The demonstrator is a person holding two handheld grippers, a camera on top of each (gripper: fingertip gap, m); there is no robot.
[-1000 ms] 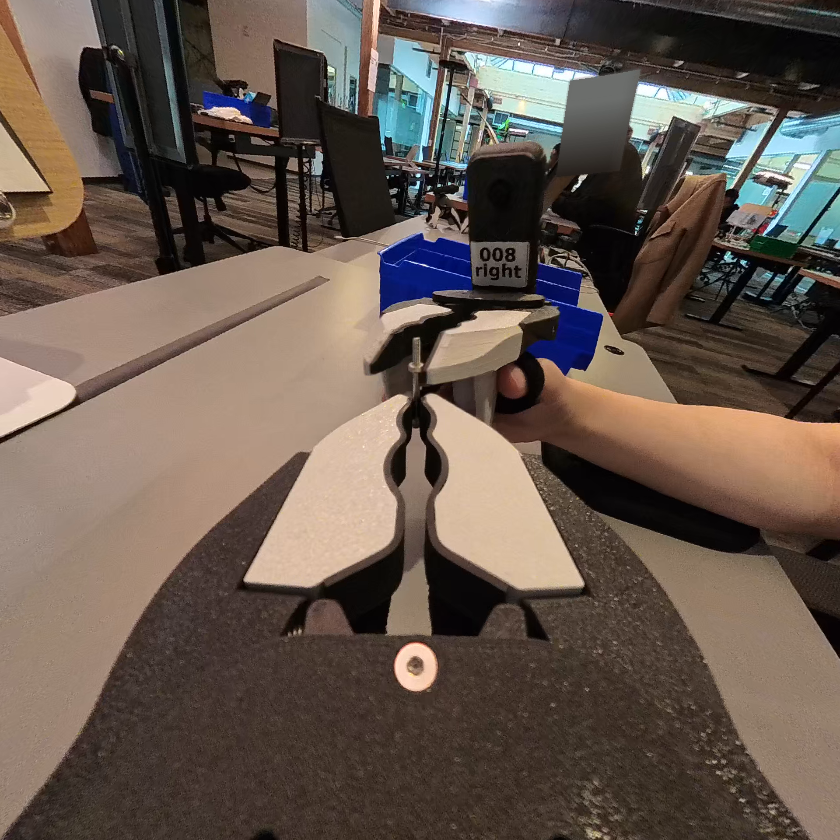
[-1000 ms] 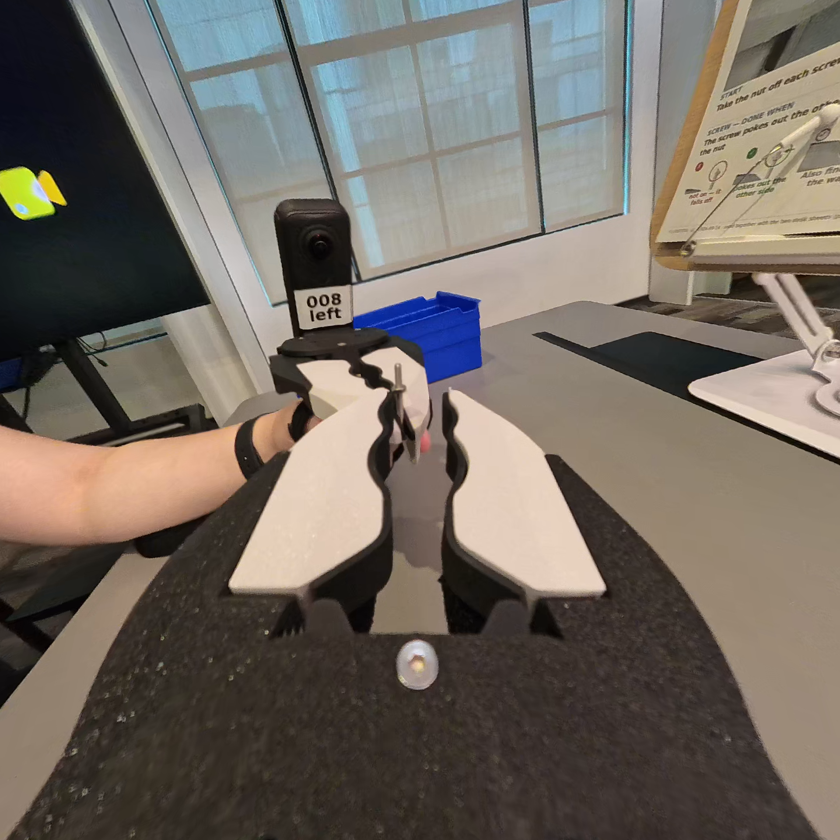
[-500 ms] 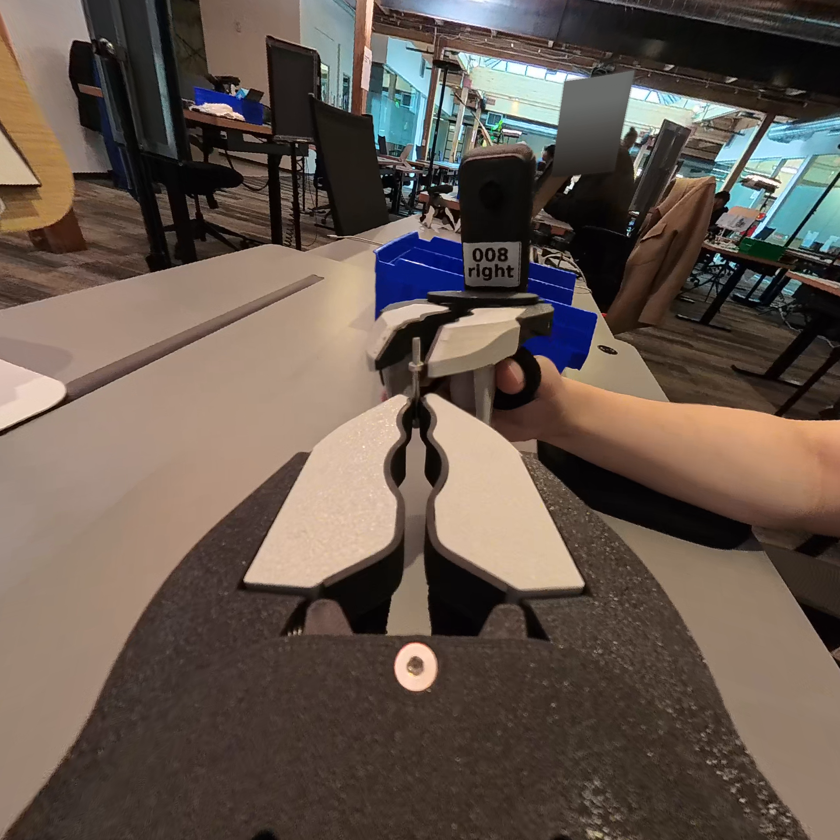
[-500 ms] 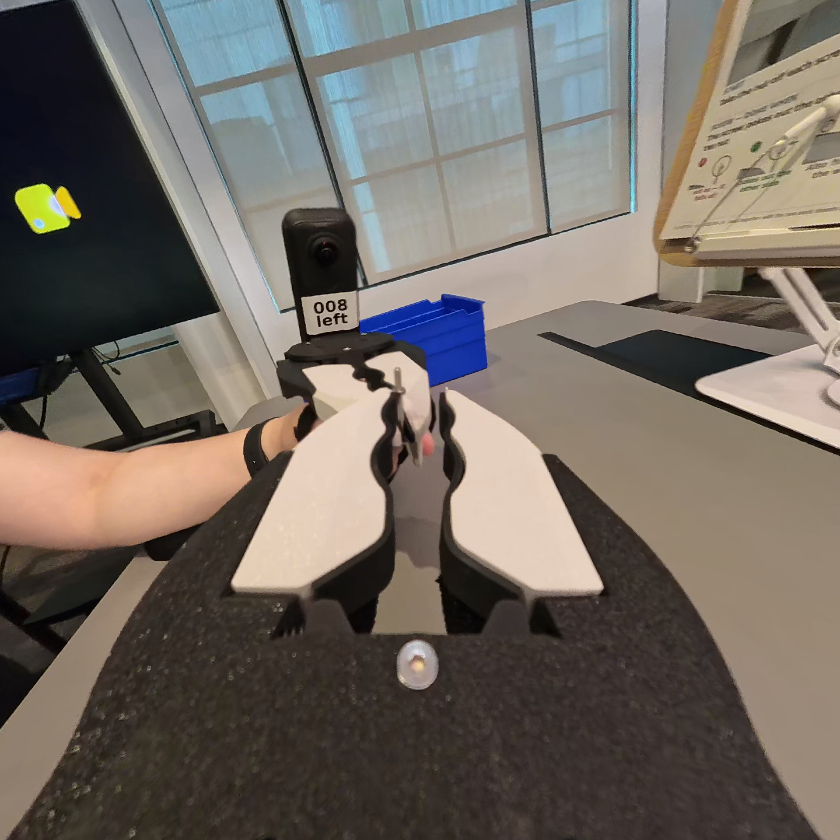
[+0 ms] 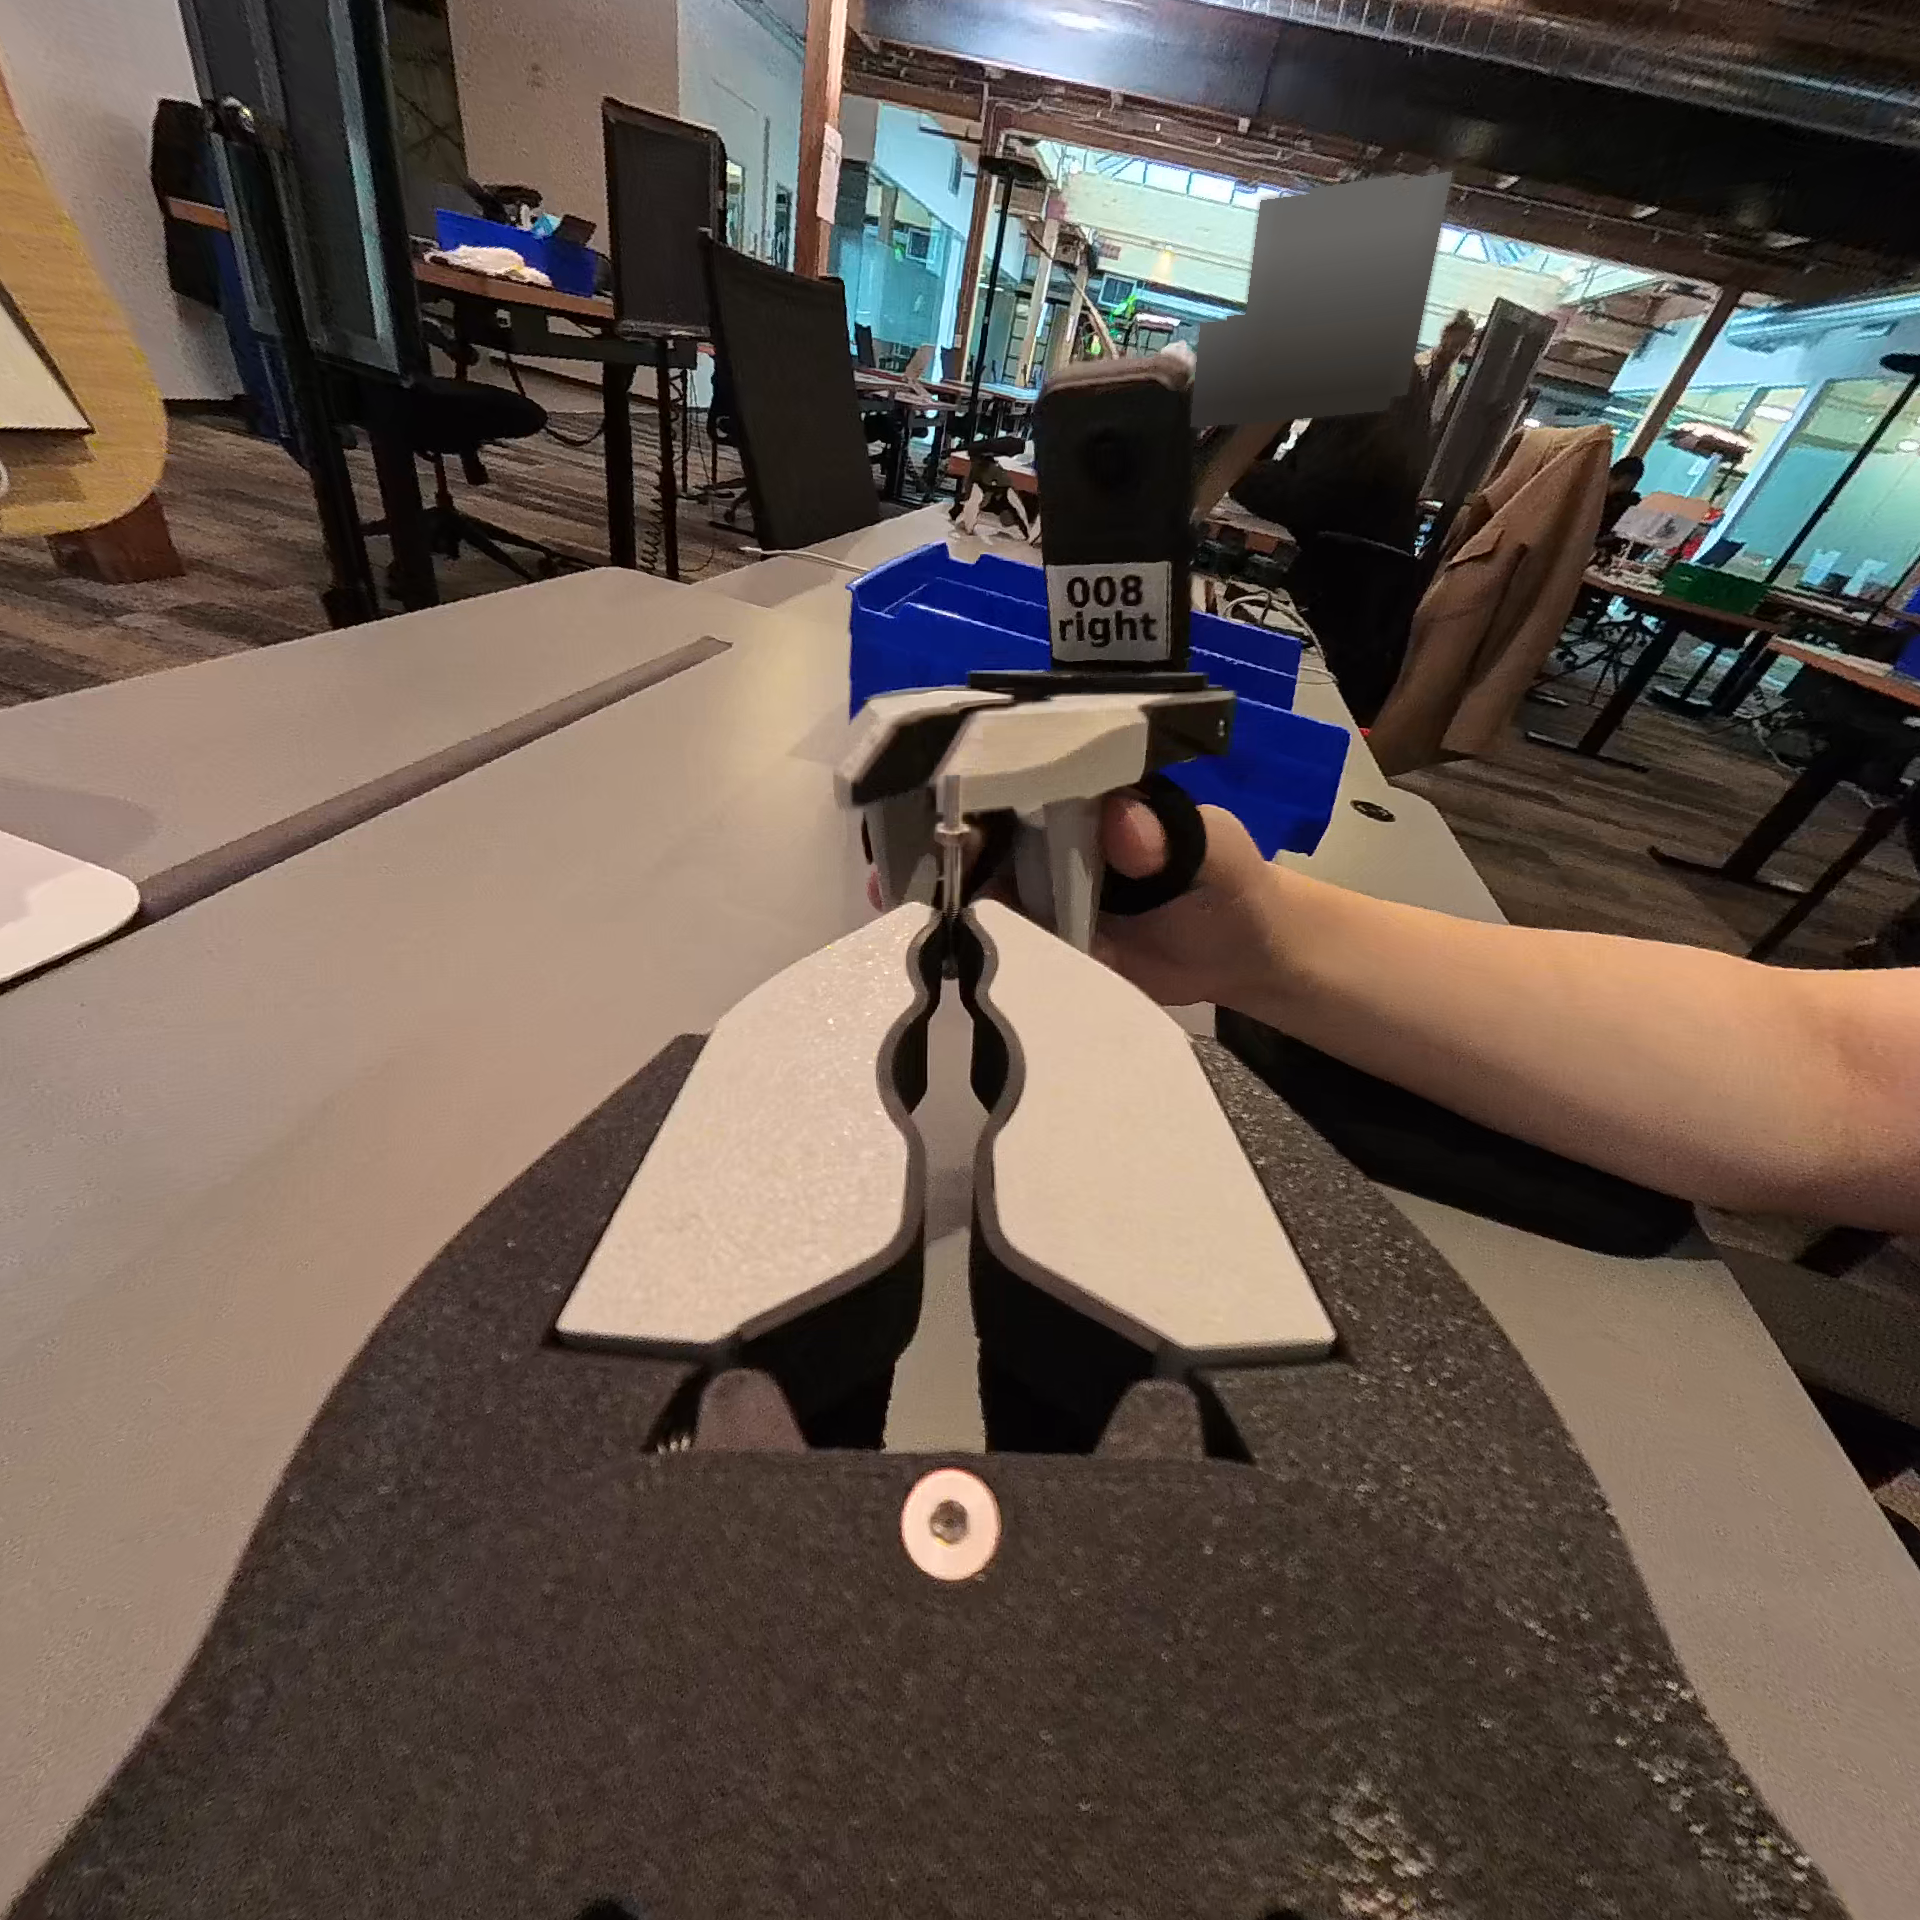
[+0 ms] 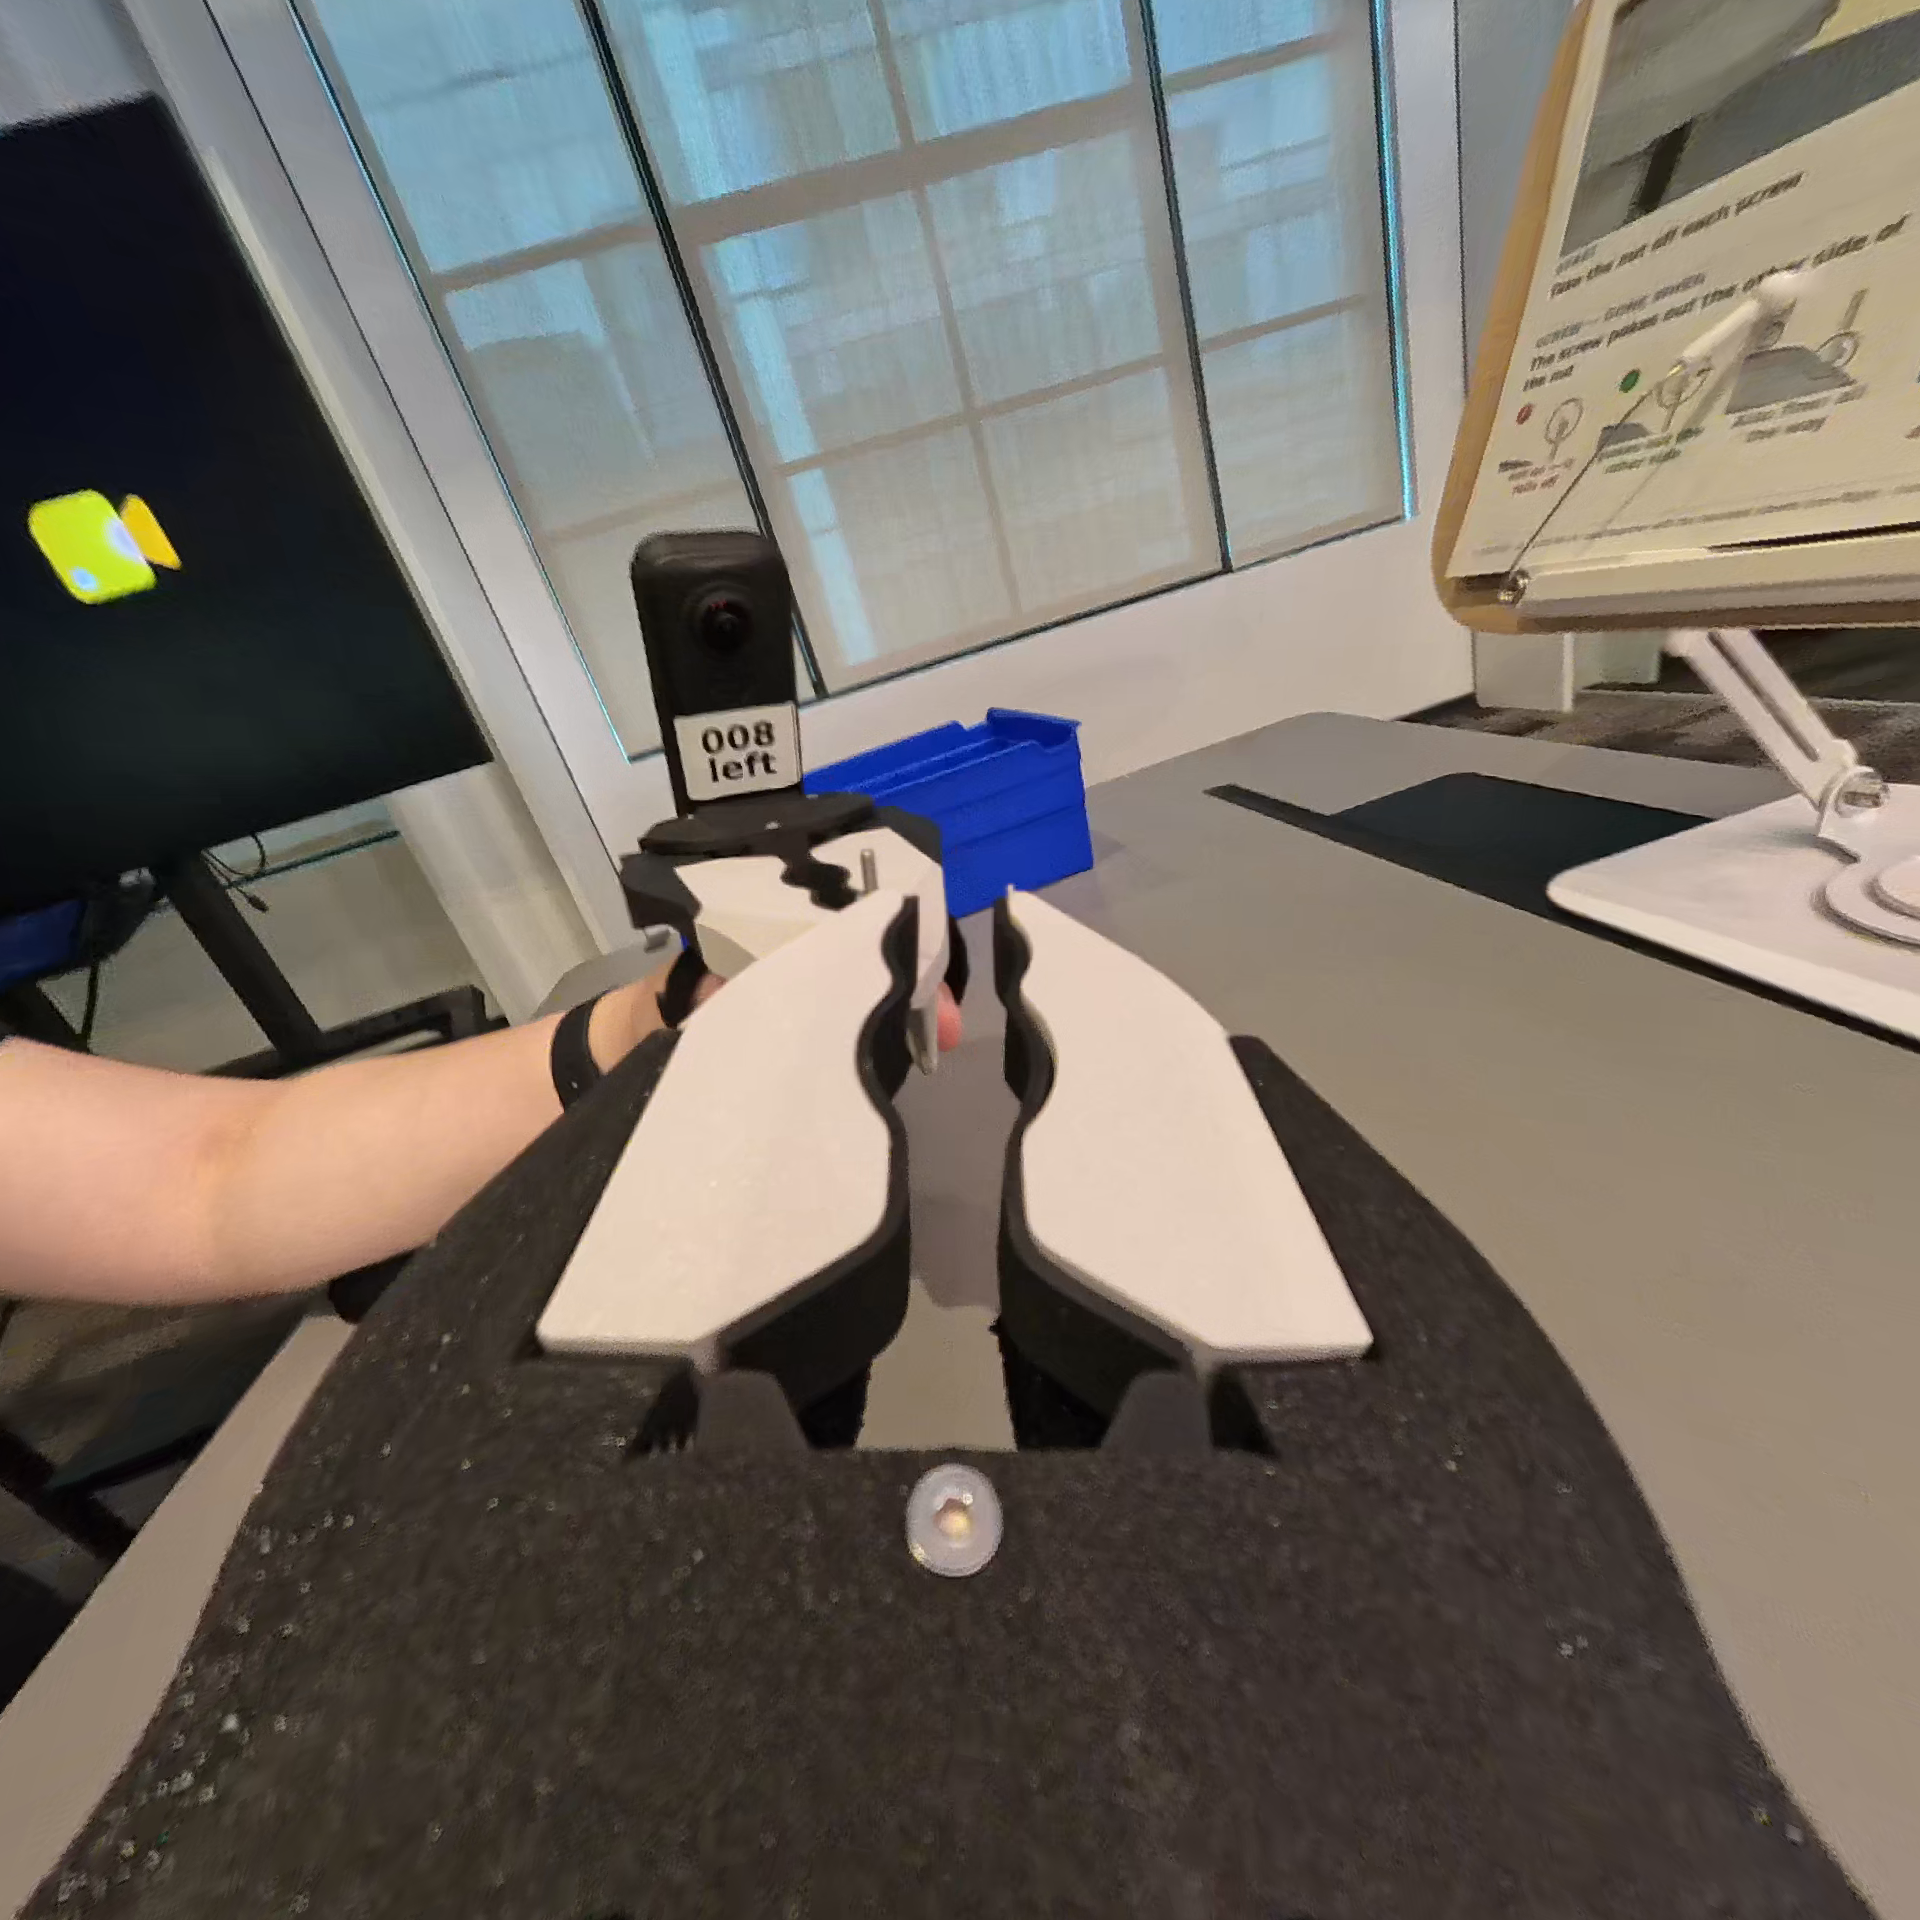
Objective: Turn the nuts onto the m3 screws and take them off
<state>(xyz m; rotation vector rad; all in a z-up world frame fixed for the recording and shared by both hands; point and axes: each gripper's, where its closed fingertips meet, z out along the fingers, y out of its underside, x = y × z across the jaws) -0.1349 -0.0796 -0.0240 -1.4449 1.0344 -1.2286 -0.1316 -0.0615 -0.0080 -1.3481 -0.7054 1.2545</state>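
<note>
The left gripper (image 5: 948,920) has its jaws closed on the lower end of a thin m3 screw (image 5: 948,868), which stands upright above the grey tabletop (image 5: 364,935). A small nut (image 5: 947,829) sits high on the screw. The right gripper (image 6: 951,909) faces it from the other side; its jaws stand apart with nothing between them, and the screw is near its left finger. Whether they touch, one cannot tell. In the right wrist view this finger hides most of the screw. Blue bins (image 5: 1262,774) stand behind on the tabletop, a white stand (image 6: 1766,873) with a printed sheet is at the right, and a dark screen (image 6: 187,540) is at the left.
</note>
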